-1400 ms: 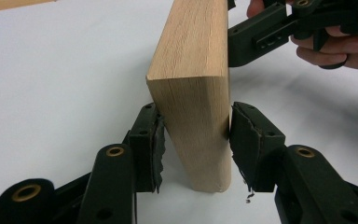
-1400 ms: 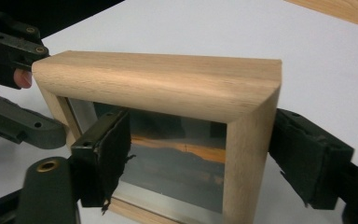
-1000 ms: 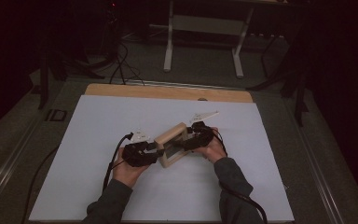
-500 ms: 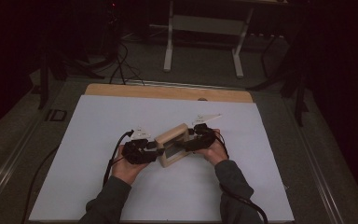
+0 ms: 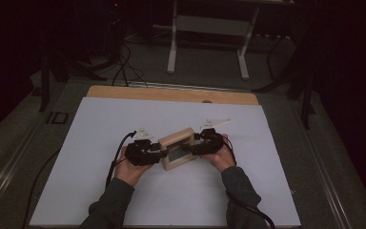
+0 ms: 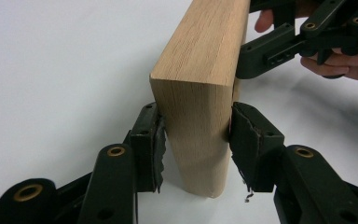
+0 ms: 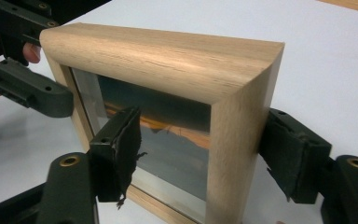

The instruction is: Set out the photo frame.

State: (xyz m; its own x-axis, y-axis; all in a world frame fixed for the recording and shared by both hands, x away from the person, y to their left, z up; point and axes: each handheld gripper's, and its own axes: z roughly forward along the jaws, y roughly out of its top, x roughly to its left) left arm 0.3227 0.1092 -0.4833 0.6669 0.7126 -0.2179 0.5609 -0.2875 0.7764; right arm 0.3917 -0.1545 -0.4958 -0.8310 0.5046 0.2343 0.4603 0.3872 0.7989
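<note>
While both grippers are bracketing a wooden picture frame (image 5: 177, 148), it is standing at the white sheet's (image 5: 100, 124) centre.
Left gripper (image 6: 193, 140) is clamping its 9 o'clock side; right gripper (image 7: 200, 151), jaws just closing from a wider gape, is straddling its 3 o'clock side, one pad off the glass. Since earlier, the frame is squarer. Open sheet all round; wooden table edge (image 5: 124, 92) at 12 o'clock; dark room.

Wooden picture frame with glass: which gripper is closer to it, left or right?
Left. The left gripper clamps one side of the light wooden picture frame. The right gripper straddles the opposite side; its jaws have just been closing, front pad off the glass.
</note>
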